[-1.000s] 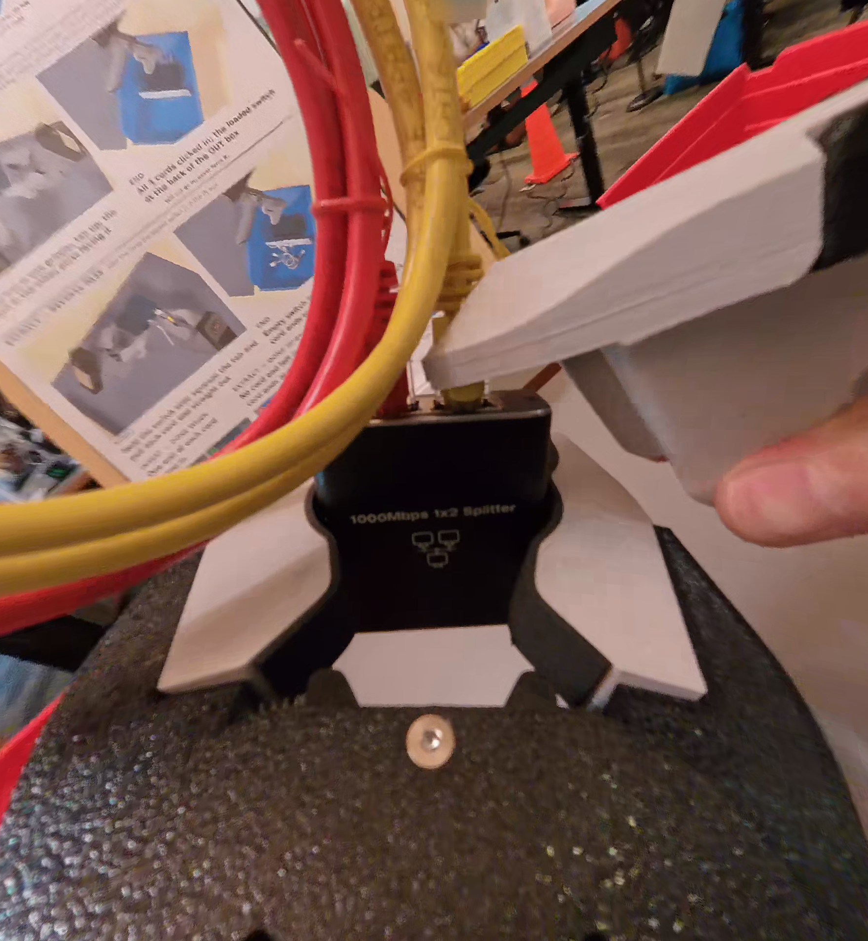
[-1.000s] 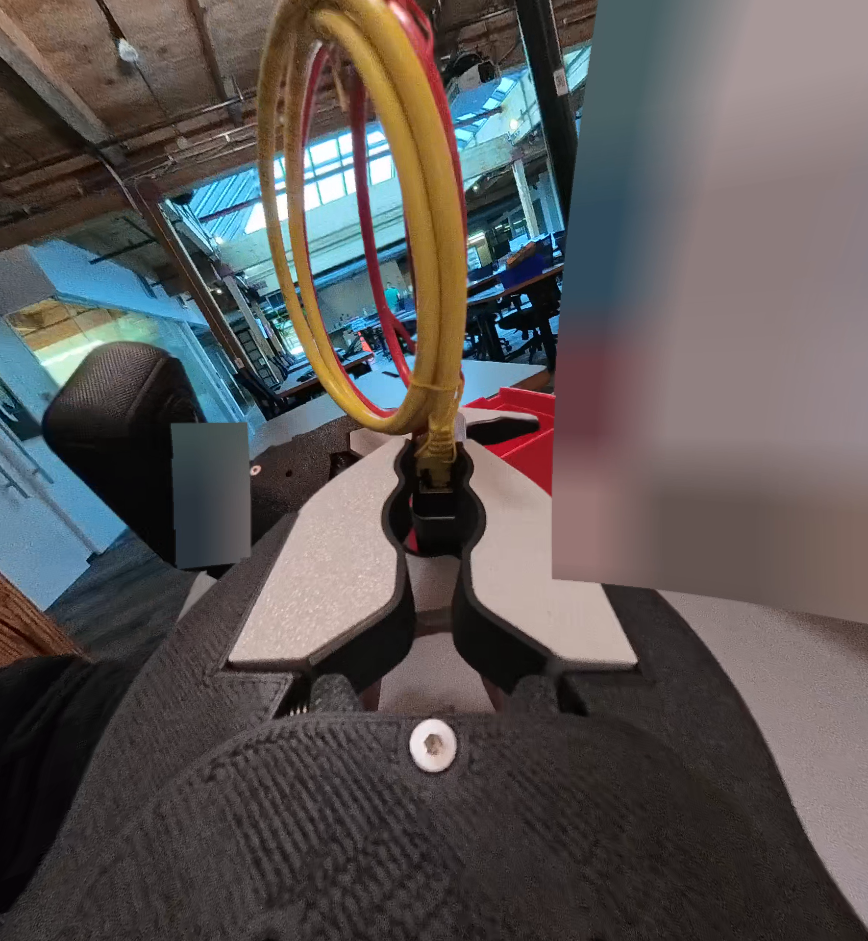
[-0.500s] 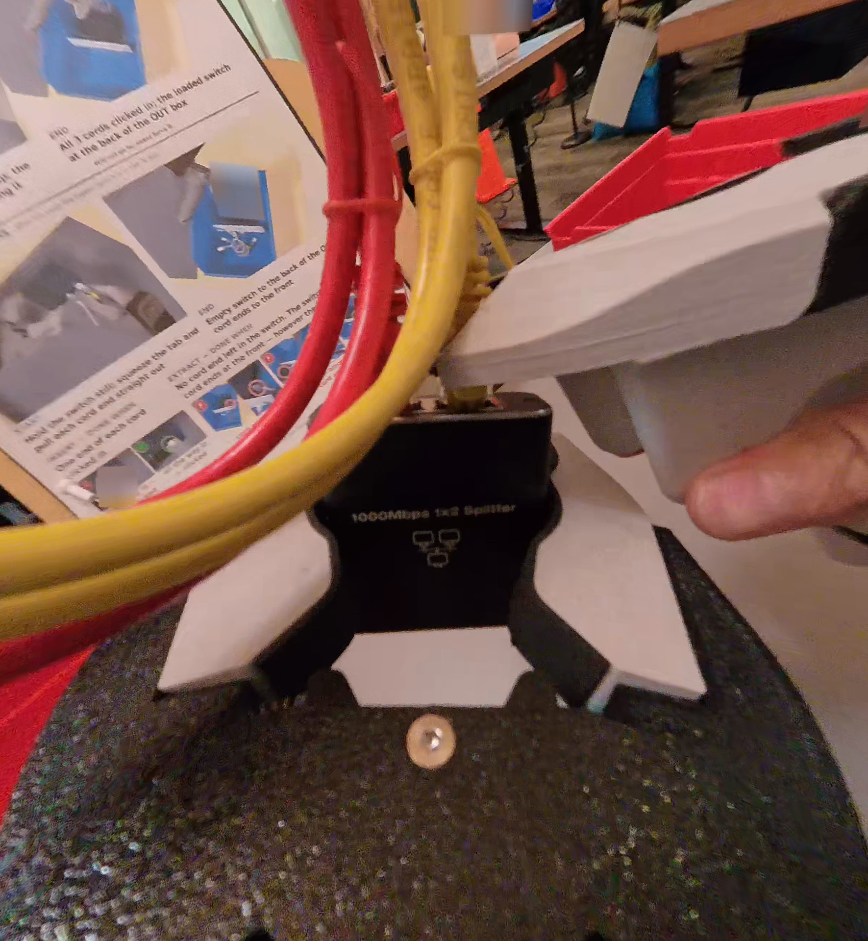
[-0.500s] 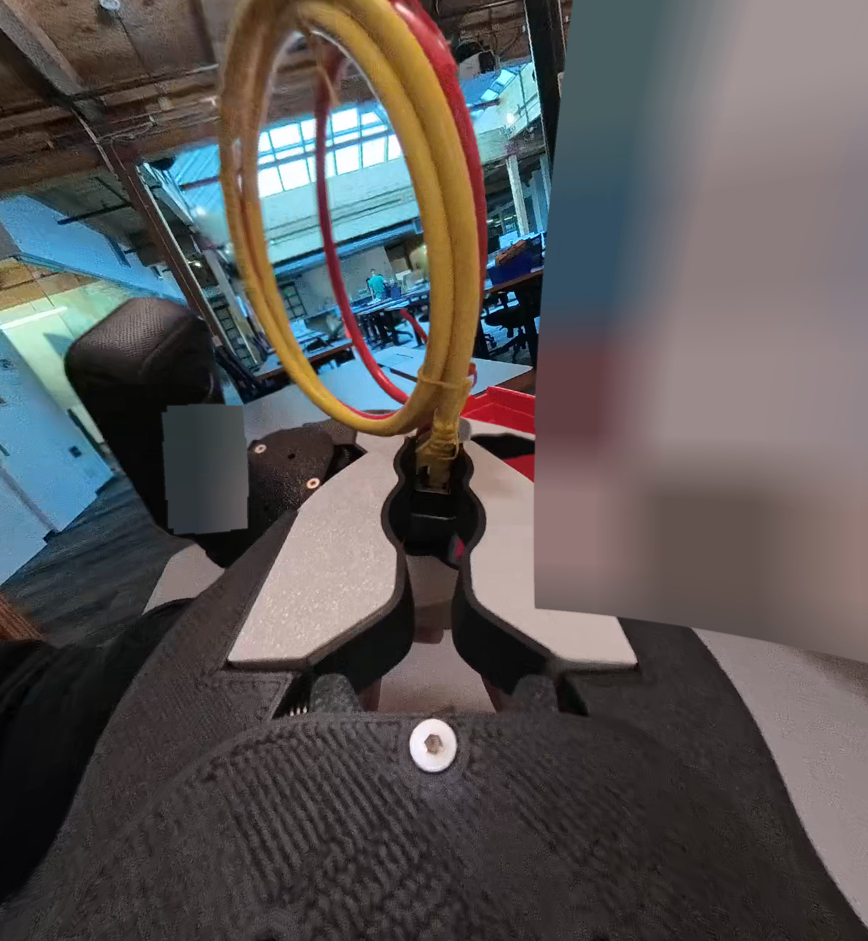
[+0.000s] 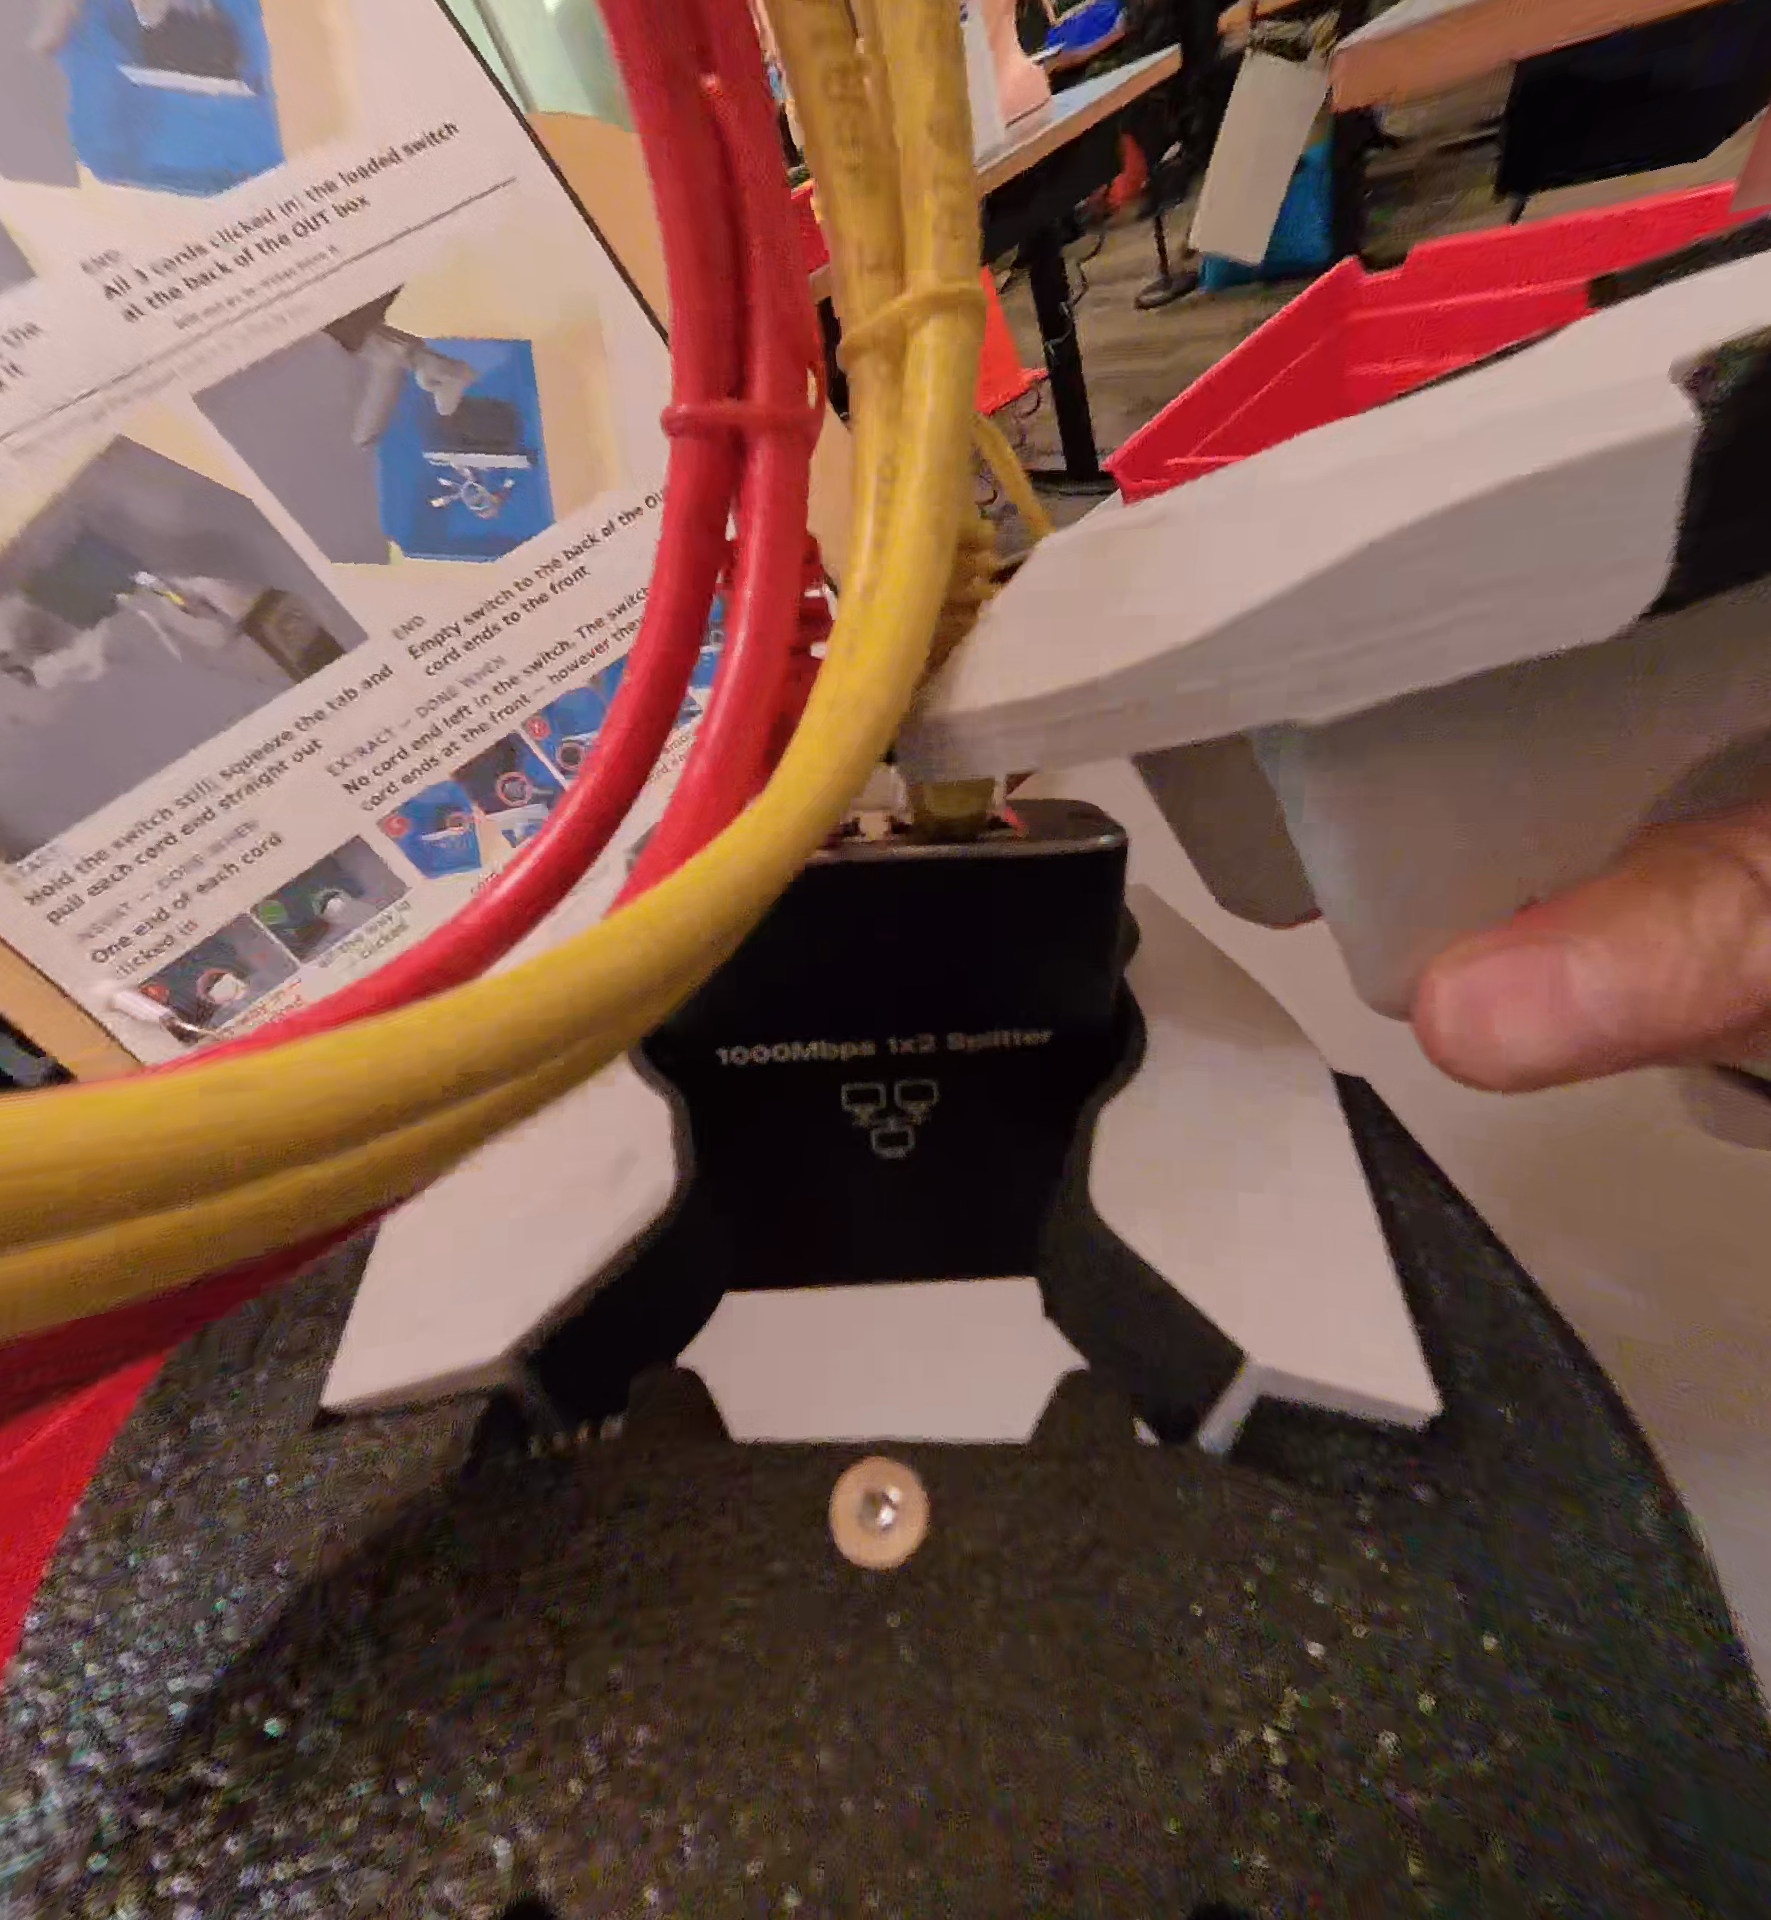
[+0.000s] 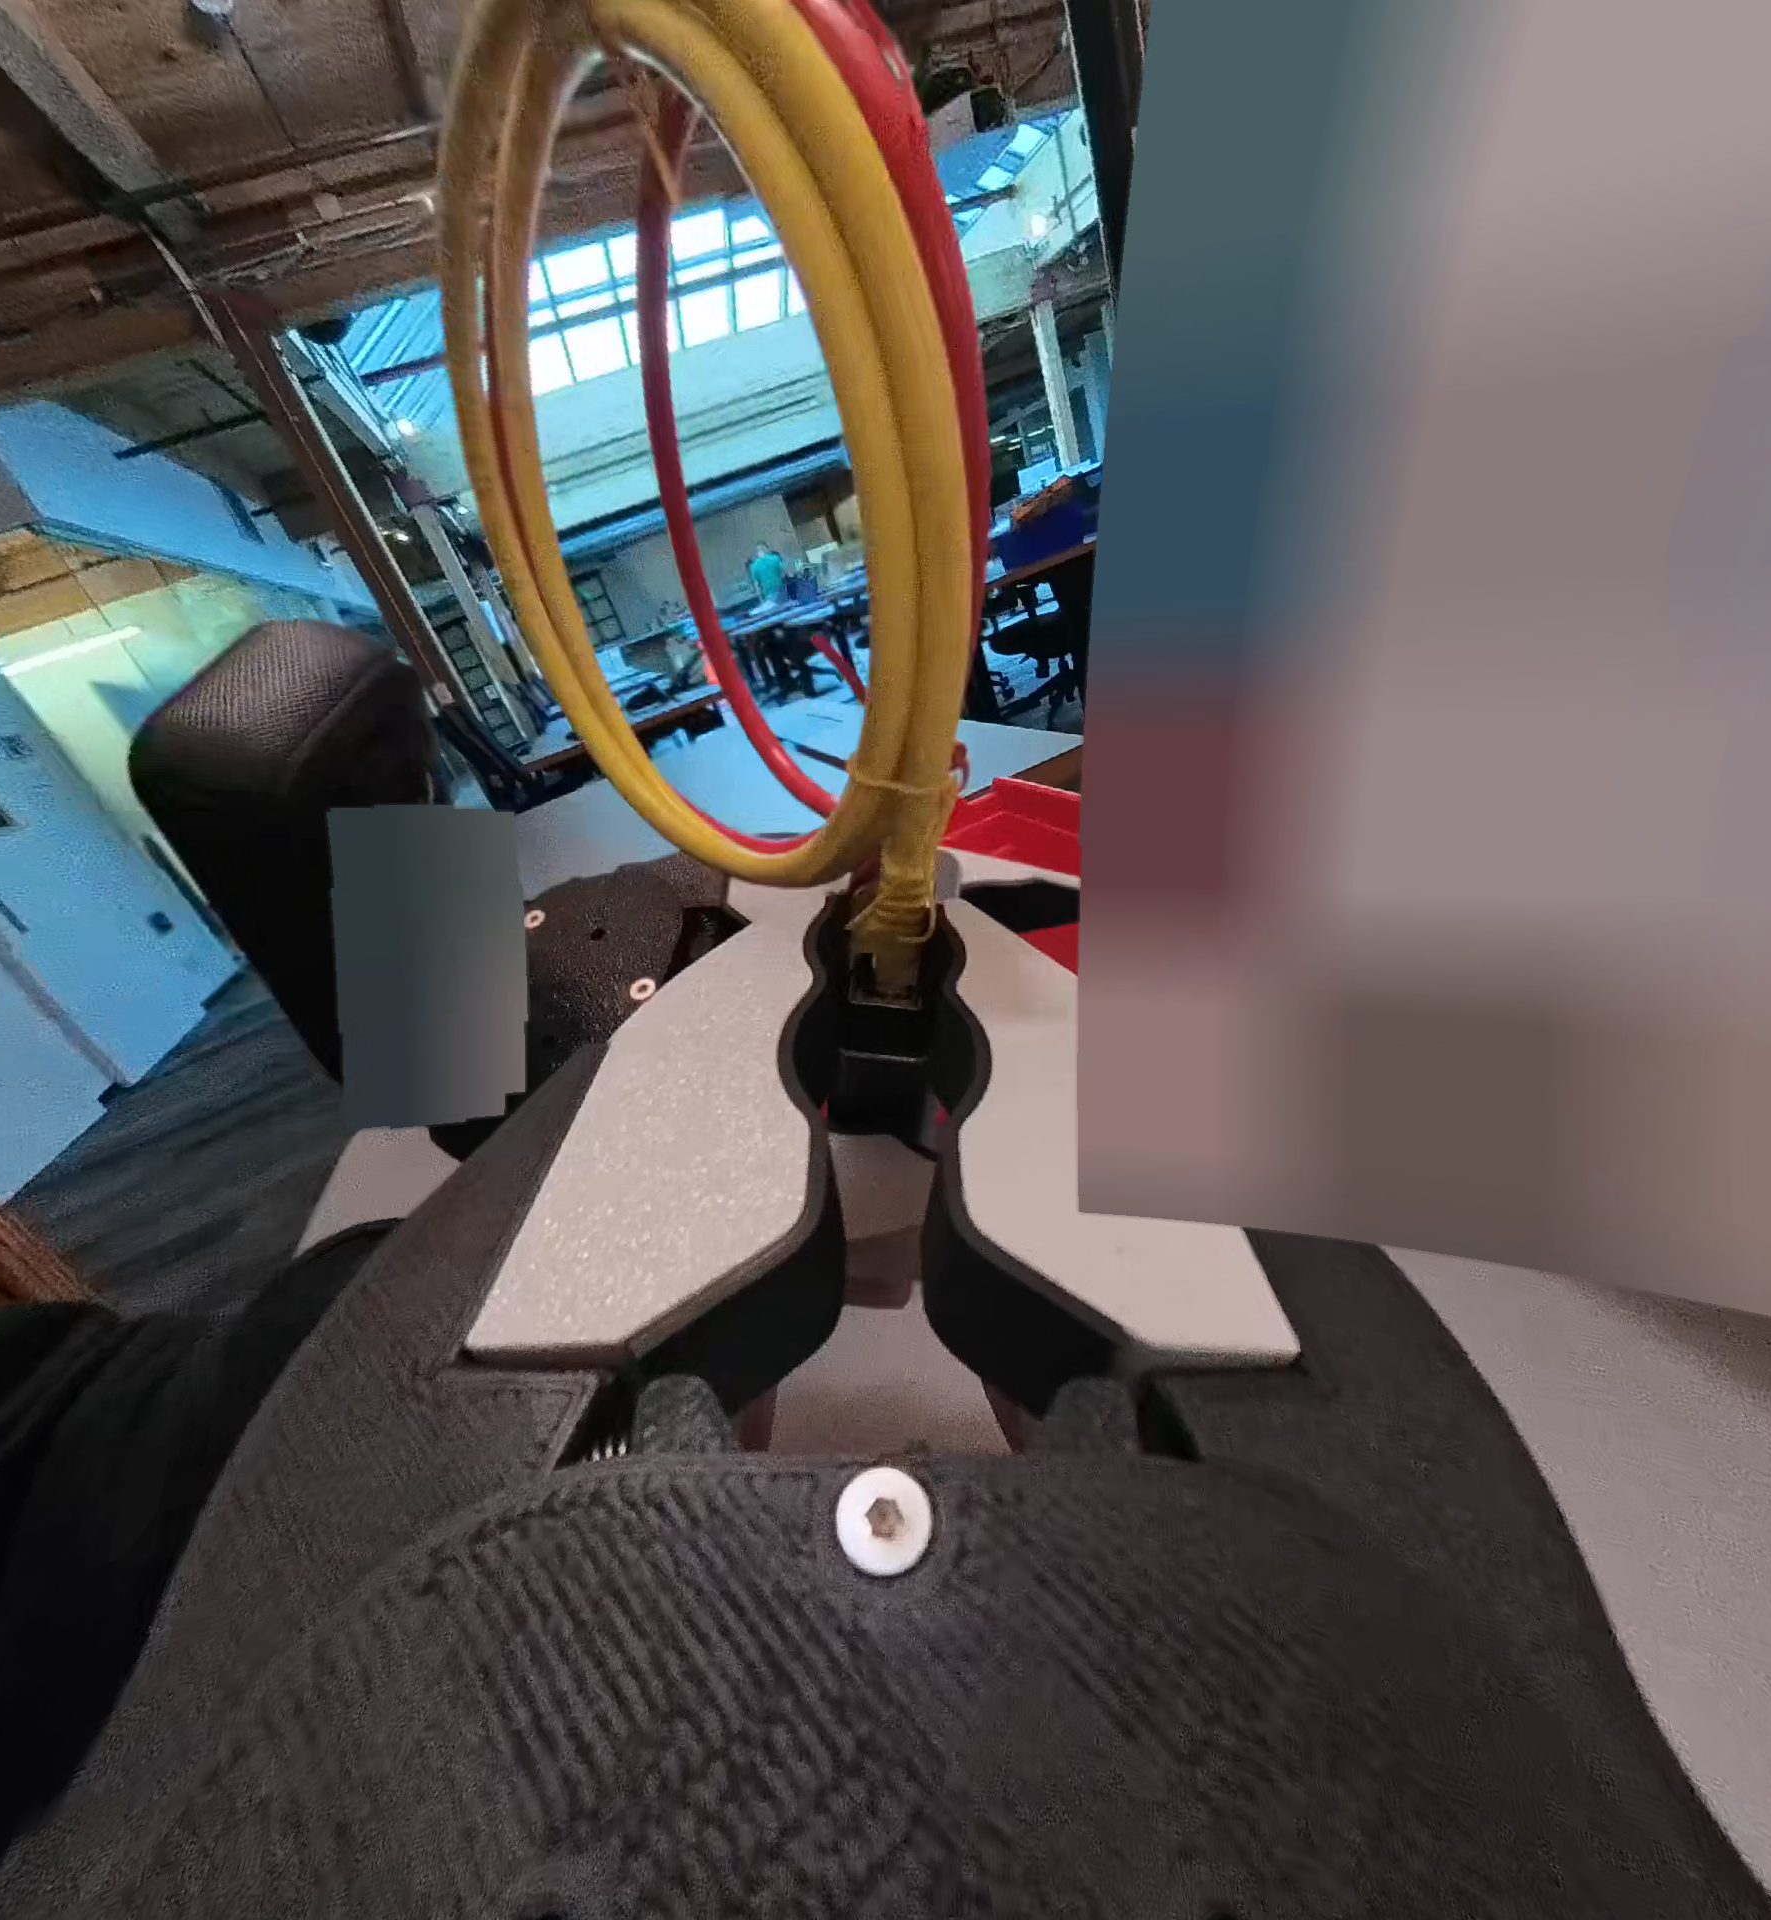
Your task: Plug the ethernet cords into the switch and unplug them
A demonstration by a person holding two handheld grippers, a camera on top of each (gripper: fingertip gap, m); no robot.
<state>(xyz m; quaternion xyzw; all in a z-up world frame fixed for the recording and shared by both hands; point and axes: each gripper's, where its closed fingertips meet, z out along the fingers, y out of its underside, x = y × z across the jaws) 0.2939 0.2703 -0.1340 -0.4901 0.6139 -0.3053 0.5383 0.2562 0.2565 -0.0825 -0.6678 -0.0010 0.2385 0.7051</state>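
In the left wrist view, my left gripper (image 5: 891,997) is shut on a small black switch (image 5: 891,935) and holds it upright. A coiled yellow cord (image 5: 445,1081) and a coiled red cord (image 5: 725,312) run into its far end. My right gripper's grey finger (image 5: 1276,603) comes in from the right and presses on the yellow plug (image 5: 948,800). In the right wrist view, my right gripper (image 6: 886,925) is shut around the yellow plug (image 6: 896,935), which sits in the switch (image 6: 881,1049). The yellow loop (image 6: 922,520) and red loop (image 6: 683,623) hang above.
A printed instruction sheet (image 5: 237,520) stands behind the cords on the left. A red bin (image 5: 1380,343) lies behind the right gripper. A person's thumb (image 5: 1639,966) rests on it. White table surface (image 5: 1691,1351) lies at the right. A black office chair (image 6: 268,779) stands farther off. Across from one pair of fingers to the other is roughly 6 cm.
Both grippers have shifted together, so the sheet and background slid in the views and the cord loops swung a little. The yellow plug still sits in the switch, with both grips unchanged.
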